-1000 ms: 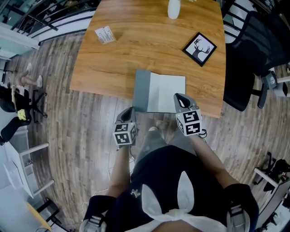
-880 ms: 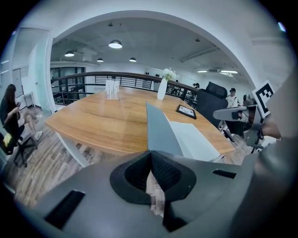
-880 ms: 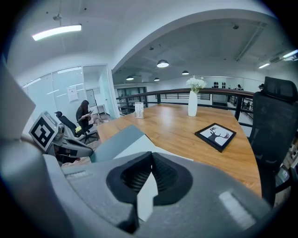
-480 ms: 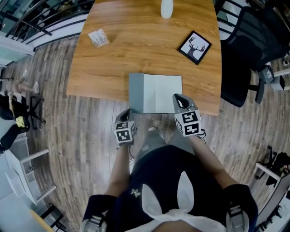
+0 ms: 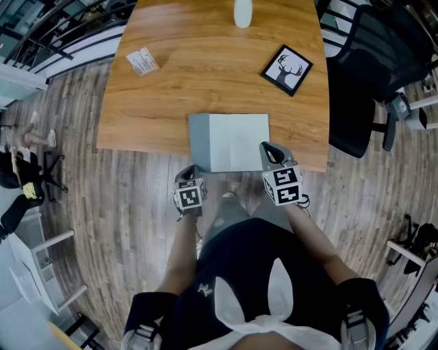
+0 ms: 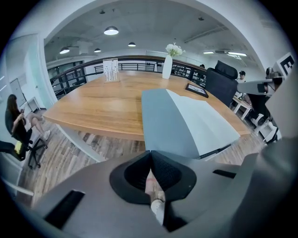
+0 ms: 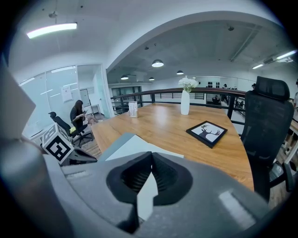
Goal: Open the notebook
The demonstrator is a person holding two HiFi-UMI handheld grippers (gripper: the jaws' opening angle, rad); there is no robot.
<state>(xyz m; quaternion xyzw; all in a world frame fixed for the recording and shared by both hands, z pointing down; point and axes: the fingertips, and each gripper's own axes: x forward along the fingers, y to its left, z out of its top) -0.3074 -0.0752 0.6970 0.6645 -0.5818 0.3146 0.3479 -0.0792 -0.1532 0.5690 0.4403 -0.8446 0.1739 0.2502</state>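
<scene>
The notebook (image 5: 229,141) lies flat at the wooden table's (image 5: 157,102) near edge, with a grey band along its left side and a pale surface over the rest. I cannot tell whether it is open. My right gripper (image 5: 267,146) is at its near right corner, jaws shut tip to tip; in the right gripper view the gripper (image 7: 151,155) has the pale notebook (image 7: 132,145) just beyond it, and a pinched page cannot be made out. My left gripper (image 5: 194,169) hangs shut and empty below the table edge, near the notebook's left corner (image 6: 165,121).
A framed deer picture (image 5: 286,69) lies at the table's right, a white vase (image 5: 242,12) at the far edge and a small card stand (image 5: 142,61) at the far left. Black office chairs (image 5: 363,75) stand right of the table. Wooden floor lies below me.
My left gripper has sunk a little in front of the table edge. The table and notebook shifted left in the head view as the camera moved. My right gripper stayed put.
</scene>
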